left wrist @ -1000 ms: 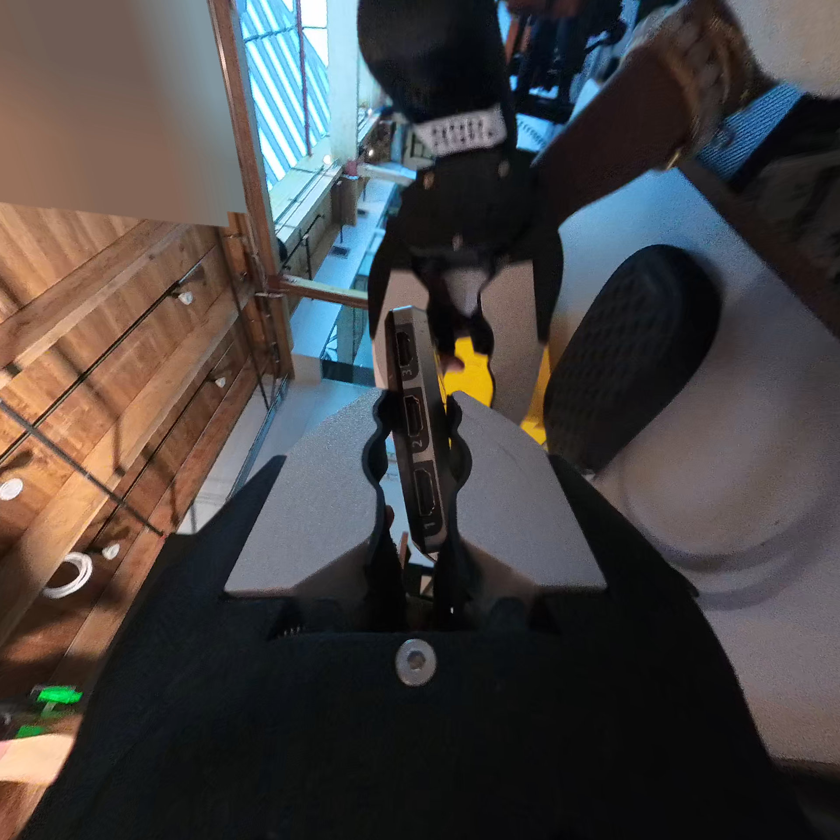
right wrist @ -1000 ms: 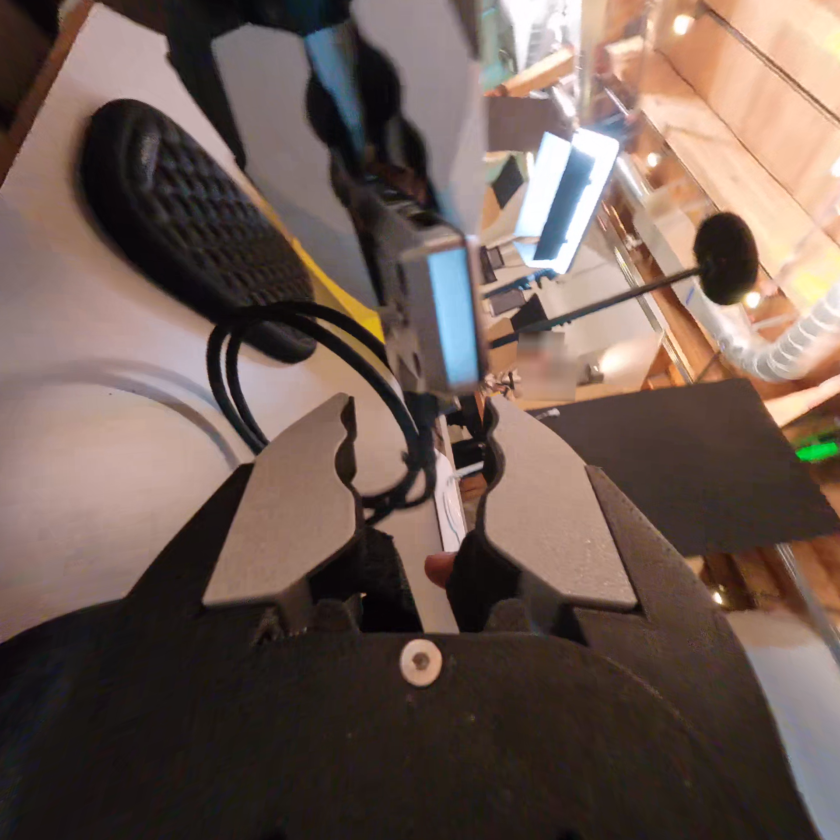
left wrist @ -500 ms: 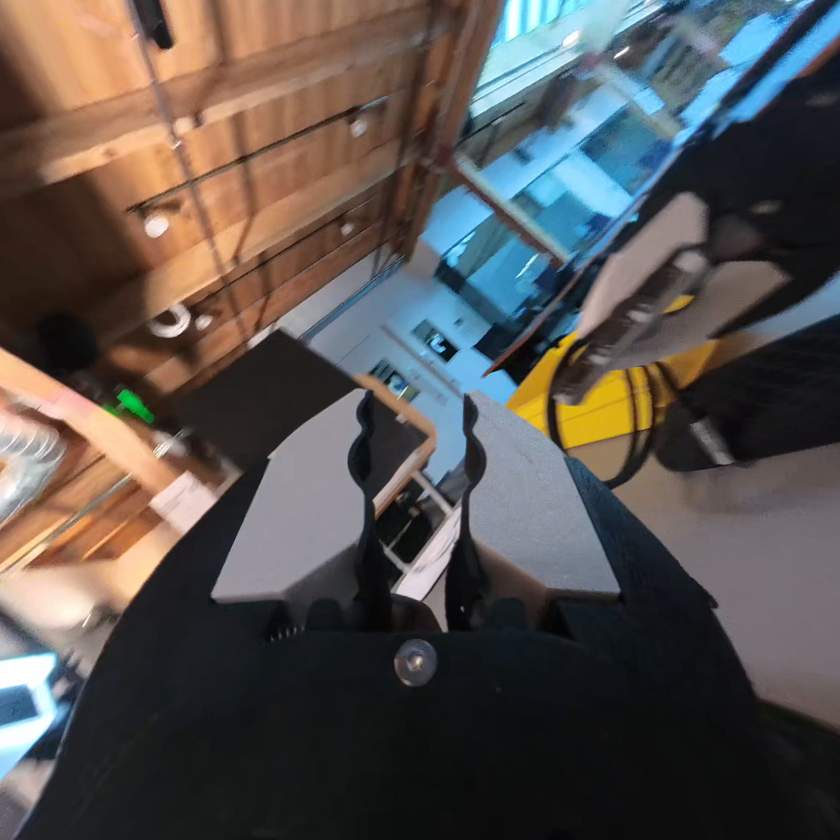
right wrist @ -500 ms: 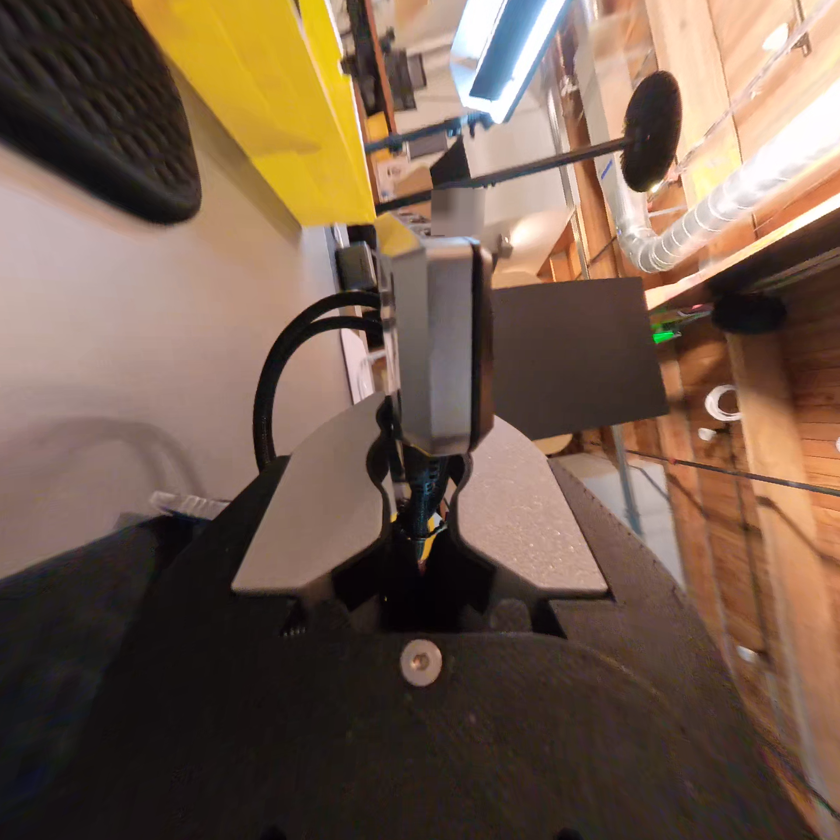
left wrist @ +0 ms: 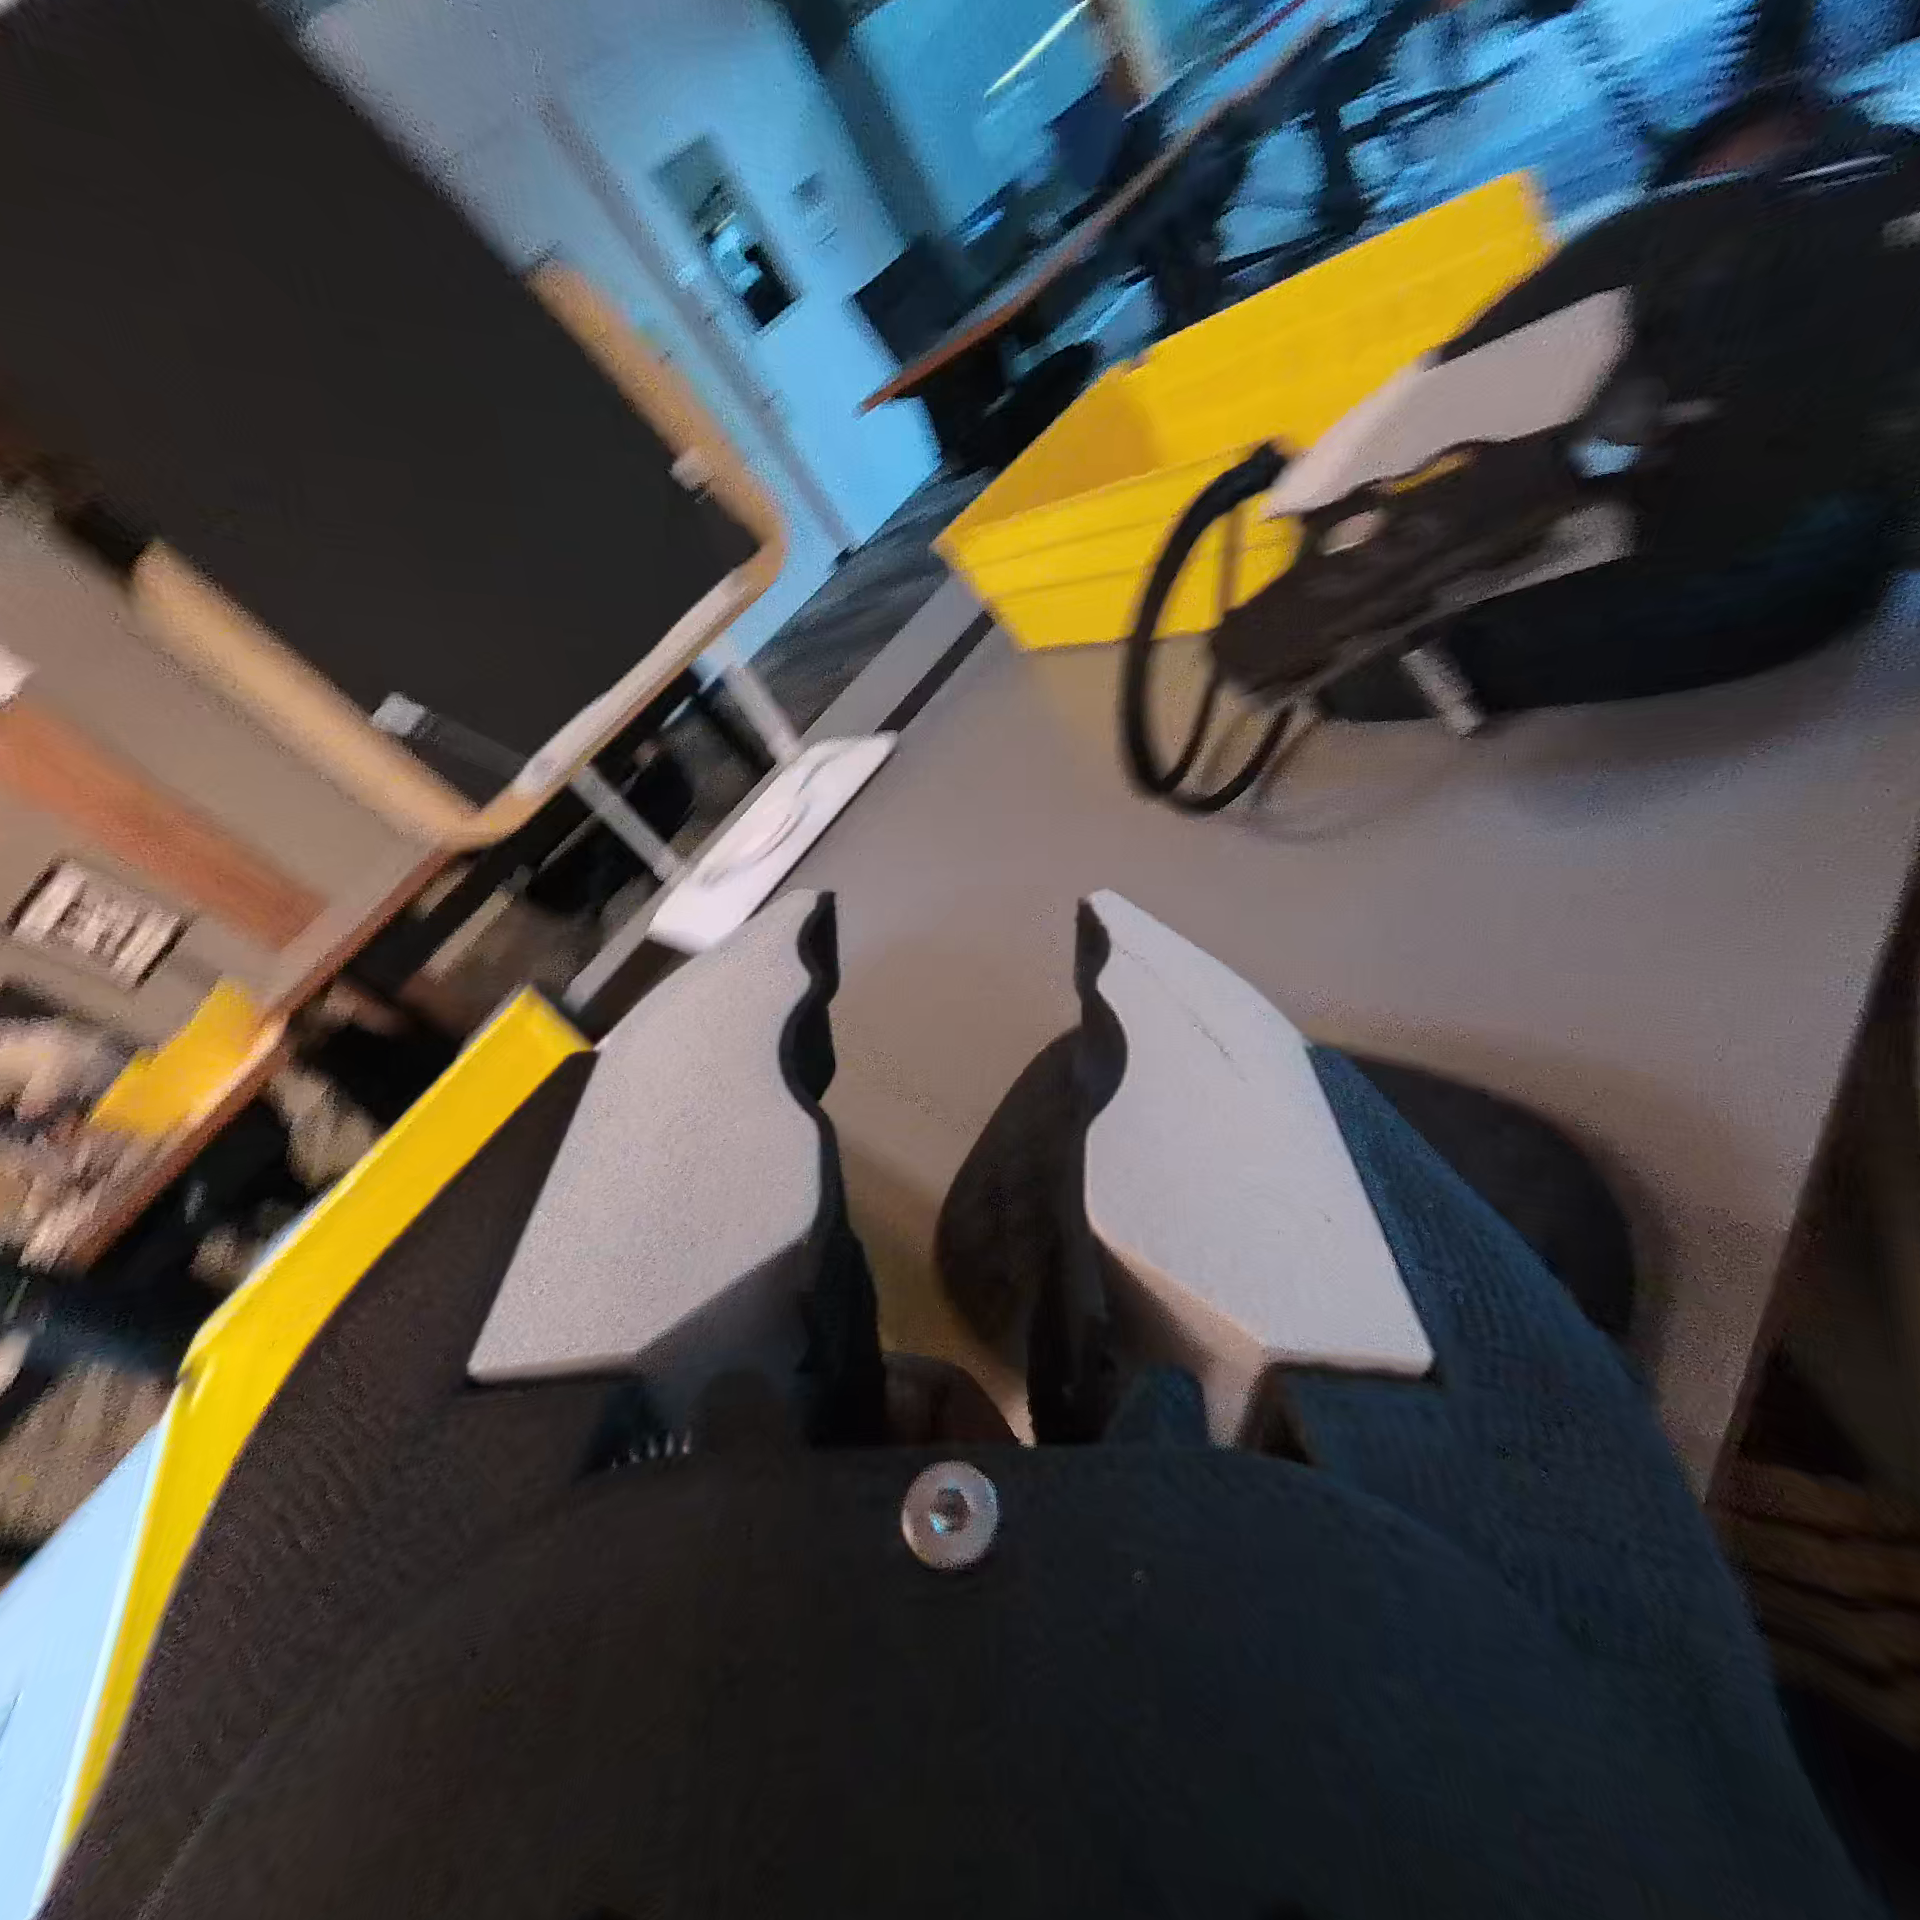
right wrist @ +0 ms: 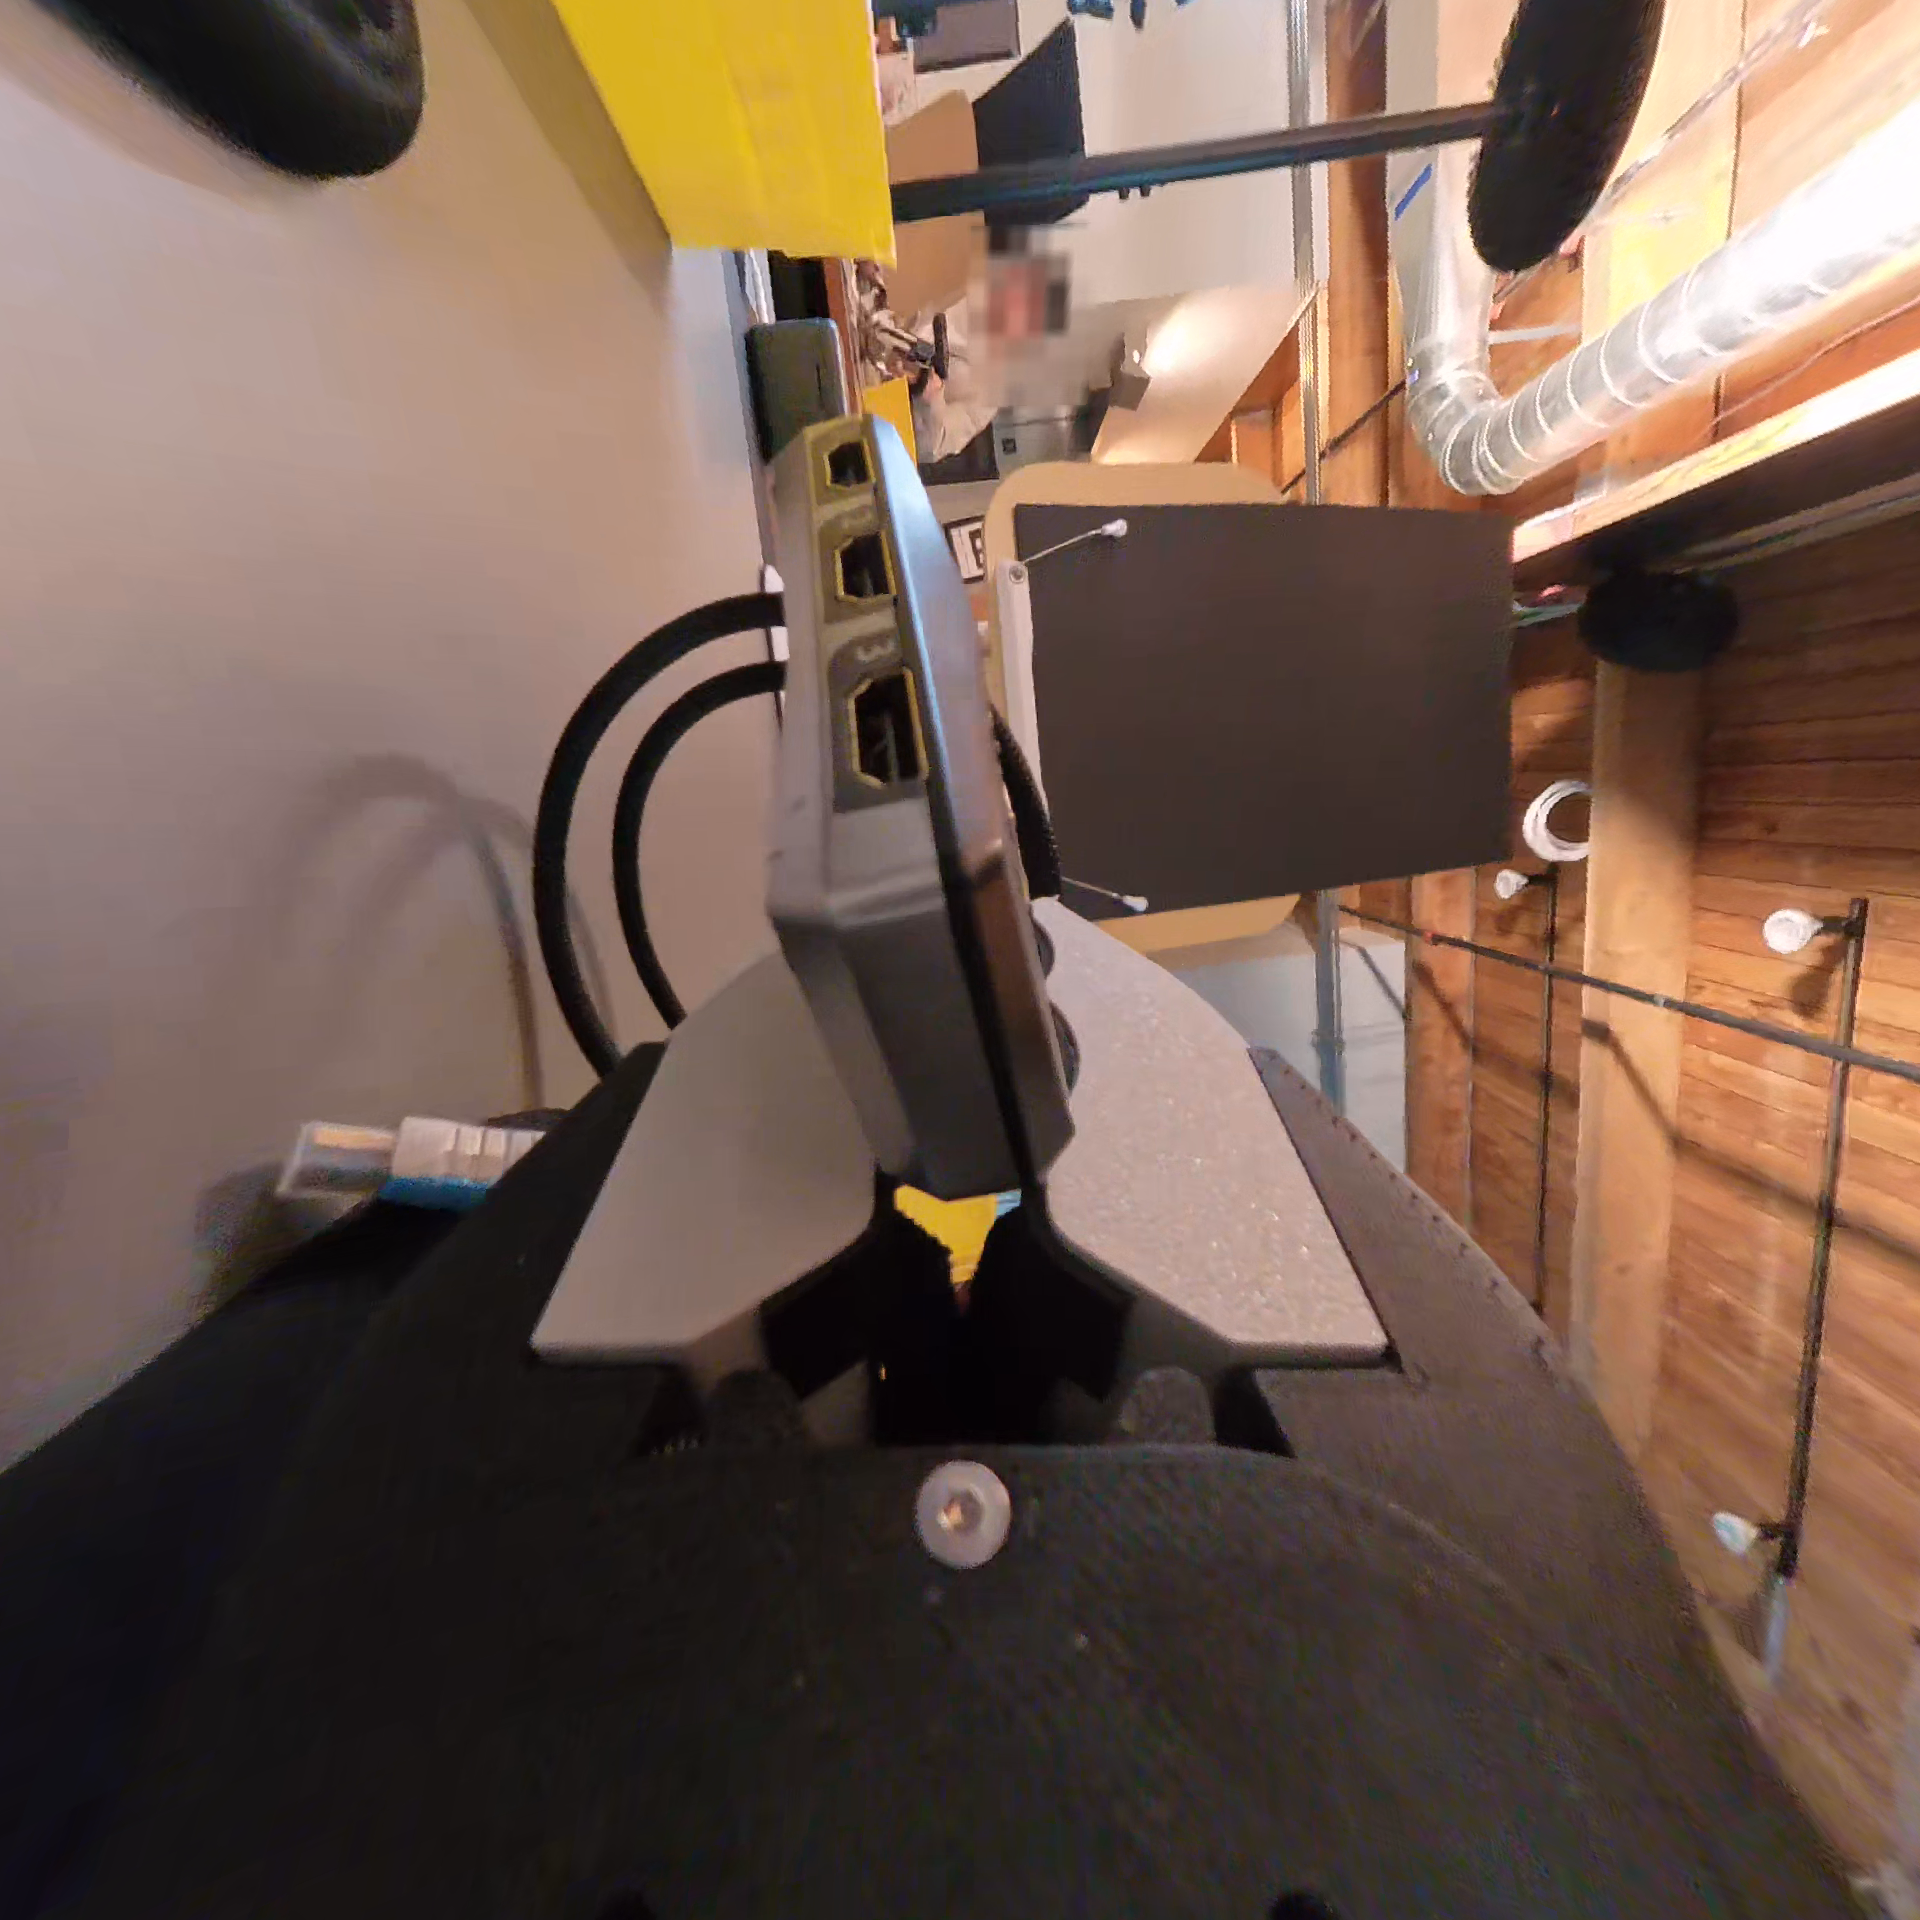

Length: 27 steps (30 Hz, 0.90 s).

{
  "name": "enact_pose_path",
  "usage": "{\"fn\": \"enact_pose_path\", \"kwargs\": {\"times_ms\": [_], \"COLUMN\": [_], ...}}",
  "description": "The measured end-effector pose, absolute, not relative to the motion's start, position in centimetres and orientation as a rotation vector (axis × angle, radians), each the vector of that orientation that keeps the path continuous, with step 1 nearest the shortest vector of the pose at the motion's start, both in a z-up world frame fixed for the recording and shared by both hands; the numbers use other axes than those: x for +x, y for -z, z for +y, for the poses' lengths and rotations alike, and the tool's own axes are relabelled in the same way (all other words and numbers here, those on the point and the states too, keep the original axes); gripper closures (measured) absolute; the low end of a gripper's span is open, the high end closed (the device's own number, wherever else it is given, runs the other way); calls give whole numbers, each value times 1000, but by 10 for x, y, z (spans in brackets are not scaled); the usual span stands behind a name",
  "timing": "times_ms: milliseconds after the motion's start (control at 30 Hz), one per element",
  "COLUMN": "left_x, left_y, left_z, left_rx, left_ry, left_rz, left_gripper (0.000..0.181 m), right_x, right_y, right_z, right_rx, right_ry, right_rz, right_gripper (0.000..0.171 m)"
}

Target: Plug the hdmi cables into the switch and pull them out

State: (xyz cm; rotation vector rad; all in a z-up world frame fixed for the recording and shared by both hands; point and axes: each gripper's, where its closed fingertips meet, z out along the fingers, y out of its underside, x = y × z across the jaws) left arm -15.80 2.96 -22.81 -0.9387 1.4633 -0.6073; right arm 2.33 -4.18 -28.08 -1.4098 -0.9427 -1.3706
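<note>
Gripping the switch (right wrist: 894, 831) edgewise, right tool (right wrist: 961, 1049); left tool (left wrist: 954, 940) parted, empty.

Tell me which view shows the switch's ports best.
The right wrist view: the switch sits clamped in the right gripper, its three ports facing the camera, sharp and empty. The left wrist view shows it only far off and blurred, ports unreadable.

Grey table (left wrist: 1455, 935): 1 yellow bin (left wrist: 1195, 468) at its far edge, 1 white flat pad (left wrist: 774, 831) at the left edge, 1 black textured case (left wrist: 997, 1226) near the camera. Black cable loops (left wrist: 1174, 665) reach the surface; contact blurred.
</note>
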Motion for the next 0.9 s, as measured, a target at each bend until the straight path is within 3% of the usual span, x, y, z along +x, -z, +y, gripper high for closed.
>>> {"fn": "enact_pose_path", "kwargs": {"times_ms": [100,167,367,467,567,733,900], "left_x": [-103,-81,-86,-94,-96,-101,-107], "left_y": [233,242,227,218,218,214,215], "left_z": [-25,-36,-37,-27,-22,-13,-2], "left_rx": [-678,-581,-581,-593,-598,-611,-625], "left_ry": [617,407,556,573,548,510,483], "left_rz": [1541,1569,1465,1400,1393,1372,1356], "left_gripper": [133,127,132,136,136,138,140], "right_x": [20,18,58,84,89,69,42], "right_y": [269,249,149,133,161,265,308], "right_z": [-43,-51,-132,-166,-161,-106,-74], "right_rx": [-1395,-1353,-1317,-1403,-1555,-1730,-1706], "right_ry": [1324,1326,1343,1543,1674,1557,1507], "right_rz": [-888,-853,-665,-676,-807,-950,-1003], "right_gripper": [149,149,149,150,150,151,150]}}
